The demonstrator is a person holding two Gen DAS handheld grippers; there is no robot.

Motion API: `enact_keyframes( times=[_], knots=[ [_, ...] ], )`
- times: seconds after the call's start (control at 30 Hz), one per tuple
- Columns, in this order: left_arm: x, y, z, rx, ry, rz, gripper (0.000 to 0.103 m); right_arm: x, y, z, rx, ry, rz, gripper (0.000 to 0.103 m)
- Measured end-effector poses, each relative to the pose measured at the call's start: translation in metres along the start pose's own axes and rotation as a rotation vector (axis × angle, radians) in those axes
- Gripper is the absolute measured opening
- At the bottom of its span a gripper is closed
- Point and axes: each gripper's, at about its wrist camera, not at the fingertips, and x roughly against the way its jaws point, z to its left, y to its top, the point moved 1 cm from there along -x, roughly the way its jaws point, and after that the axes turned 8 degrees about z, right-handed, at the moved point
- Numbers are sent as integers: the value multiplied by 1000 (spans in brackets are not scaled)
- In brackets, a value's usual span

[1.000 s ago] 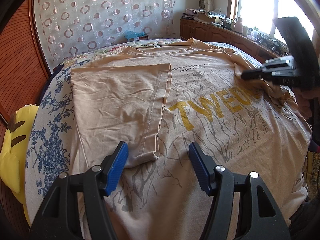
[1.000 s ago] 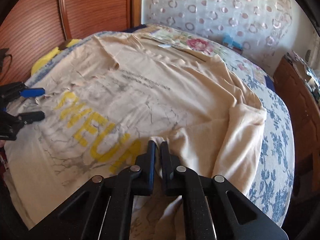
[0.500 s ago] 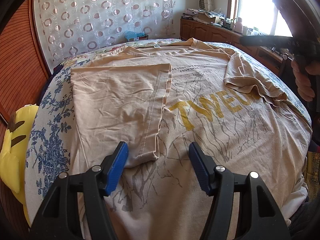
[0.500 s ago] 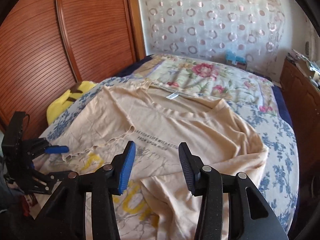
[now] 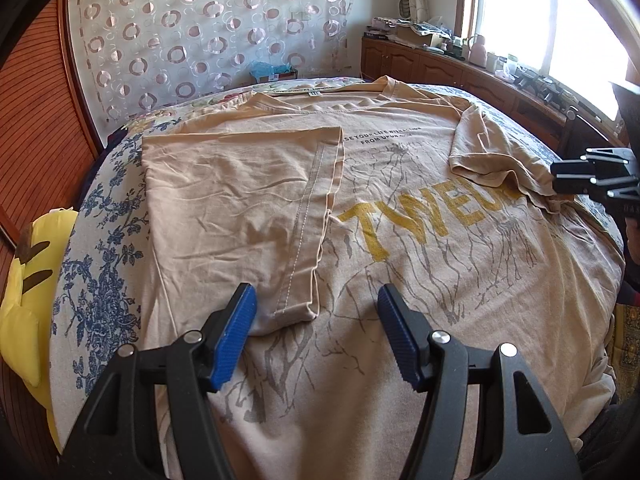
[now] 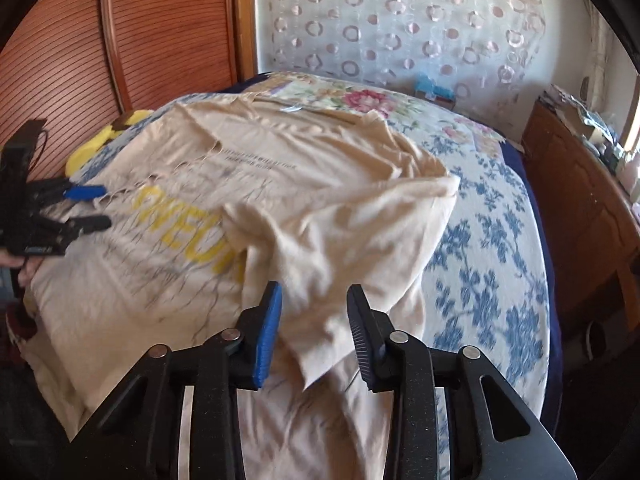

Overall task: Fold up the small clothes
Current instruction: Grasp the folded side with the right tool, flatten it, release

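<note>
Beige T-shirt [image 5: 400, 272] with yellow lettering lies spread on the bed; both sleeves folded inward.

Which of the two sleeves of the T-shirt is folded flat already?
The left sleeve, in front of the open left gripper: it lies smooth across the chest. The right sleeve is bunched and wrinkled.

A: T-shirt [image 5: 400, 264] print — yellow word's end is covered by the folded right sleeve [image 5: 492, 160]. Small text under the collar, too tiny to read.

B: Right wrist view's motion-blurred, print [image 6: 188, 232] smeared. Shirt hem cut off by the bottom edge.

A: Right gripper [image 5: 560, 178] cropped at the frame's right edge, fingertips behind cloth.

B: Yellow plush [image 5: 20, 280] at the bed's left edge, partly cropped.
</note>
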Motion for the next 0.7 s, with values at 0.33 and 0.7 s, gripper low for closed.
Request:
enact_keyframes(
  times=[0.33,0.7],
  knots=[
    [0,1,0,3,3,2,63,-8,2,29,91,38,10,0],
    [41,12,15,24,36,-128,63,-11,19,35,105,-3,-34,14]
  ],
)
